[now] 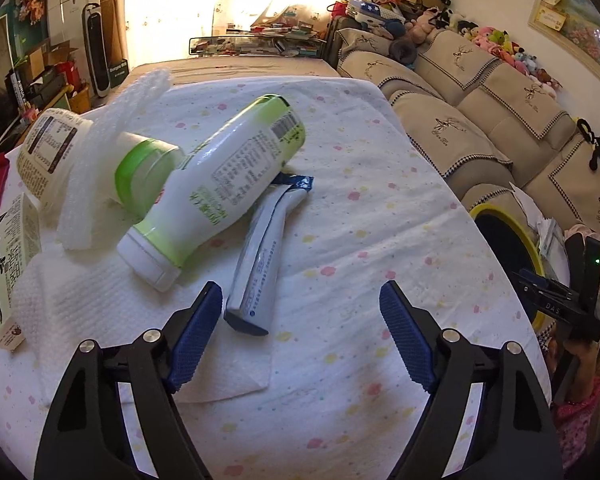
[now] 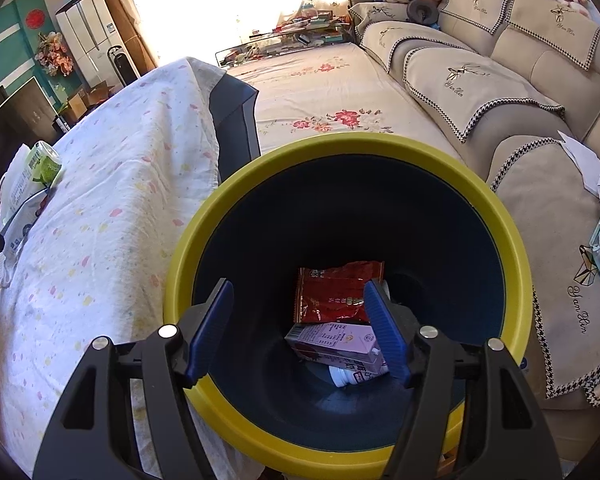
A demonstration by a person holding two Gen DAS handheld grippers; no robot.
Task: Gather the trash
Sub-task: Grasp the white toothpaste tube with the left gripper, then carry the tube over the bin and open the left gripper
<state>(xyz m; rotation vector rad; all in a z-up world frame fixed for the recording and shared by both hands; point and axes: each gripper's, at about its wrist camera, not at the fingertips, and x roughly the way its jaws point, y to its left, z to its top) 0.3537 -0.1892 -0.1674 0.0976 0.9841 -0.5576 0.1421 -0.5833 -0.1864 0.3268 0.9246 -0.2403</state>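
- The left gripper [image 1: 300,308] hangs over the tabletop [image 1: 380,216], which is draped in a white cloth with pastel spots. Its jaws stand wide with nothing between them.
- Just ahead of its left blue pad lies a flattened white-and-blue foil pouch [image 1: 260,256]; its far end is tucked under a white plastic bottle with green bands [image 1: 212,188], lying on its side.
- Behind that, a second white bottle with a translucent green cap [image 1: 100,160] is partly wrapped by a strip of white foam netting [image 1: 96,160], which hides its middle.
- A printed carton with a black leaf pattern [image 1: 4,264] is cut off at the left edge; a white paper towel [image 1: 100,320] lies under the heap.
- The right gripper [image 2: 300,328] hovers over a dark blue bin with a yellow rim [image 2: 204,224] beside the tabletop, its jaws parted and empty.
- Deep in the bin lie a red foil packet [image 2: 332,292], a lilac drink carton [image 2: 332,344] and a white bottle [image 2: 348,378], mostly hidden beneath the carton.
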